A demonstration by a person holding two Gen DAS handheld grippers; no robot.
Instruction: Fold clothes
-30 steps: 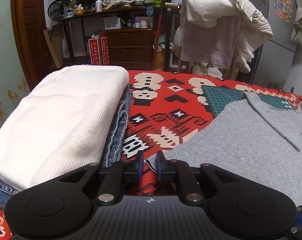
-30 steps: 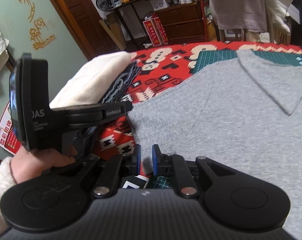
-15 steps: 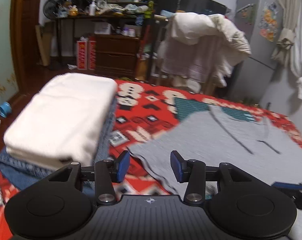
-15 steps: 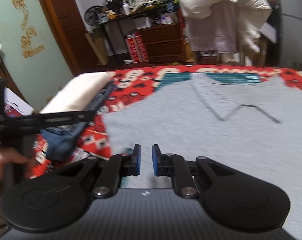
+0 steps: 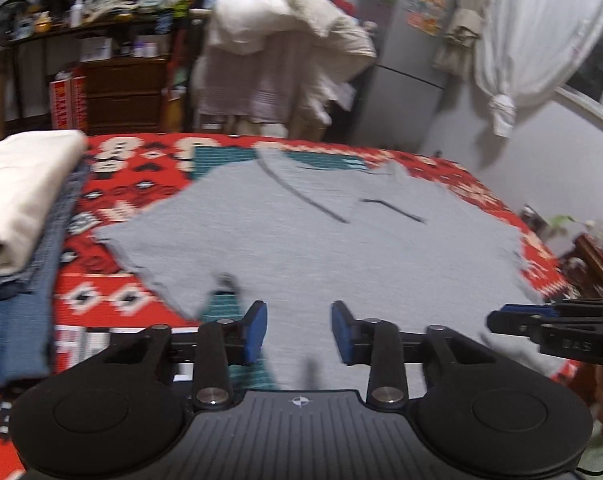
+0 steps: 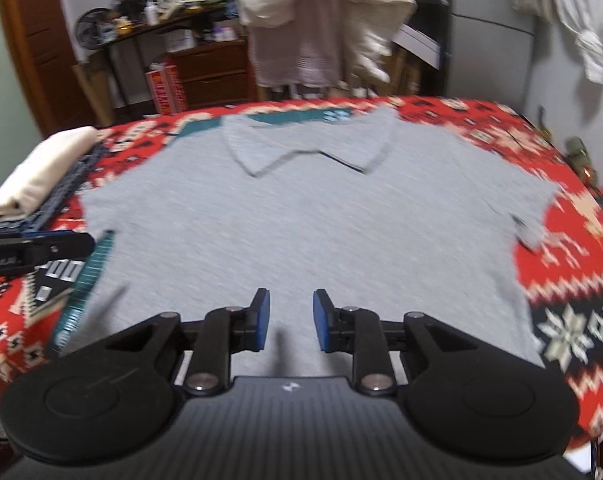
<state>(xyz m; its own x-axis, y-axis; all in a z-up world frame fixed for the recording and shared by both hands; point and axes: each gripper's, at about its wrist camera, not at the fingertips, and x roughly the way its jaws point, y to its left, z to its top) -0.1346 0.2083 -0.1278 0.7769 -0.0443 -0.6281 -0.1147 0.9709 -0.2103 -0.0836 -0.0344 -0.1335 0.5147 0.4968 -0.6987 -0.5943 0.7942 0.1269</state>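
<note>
Polo shirt point(image 6: 301, 216), grey, collared: spread flat, front up, across the middle of the table, collar at the far edge, both short sleeves out to the sides, hem nearest the cameras. No fold shows in it.

Table cover point(image 6: 573, 280), red patterned cloth: lies under everything; a green cutting mat point(image 5: 221, 312) shows beneath the shirt at its left side and behind the collar.

Stack of folded clothes point(image 5: 17, 208): cream knit on top of blue denim, at the table's left edge, just beside the shirt's left sleeve and apart from it.

Left claw point(image 5: 298, 332): released, blue pads wide apart, nothing between them; hovering over the hem's left part.

Right claw point(image 6: 287, 320): released, pads parted somewhat less, empty; hovering over the hem's middle.

Handling note (judgement): with the shirt laid out and both claws empty, the scene fits a lengthwise fold about to start. To do it well, each claw should pinch one side's edge cleanly, one near the shoulder and one near the hem, taking both fabric layers; lift only slightly, carry the side across evenly, and keep the collar centred. Motion blur hides fine wrinkles.
</note>
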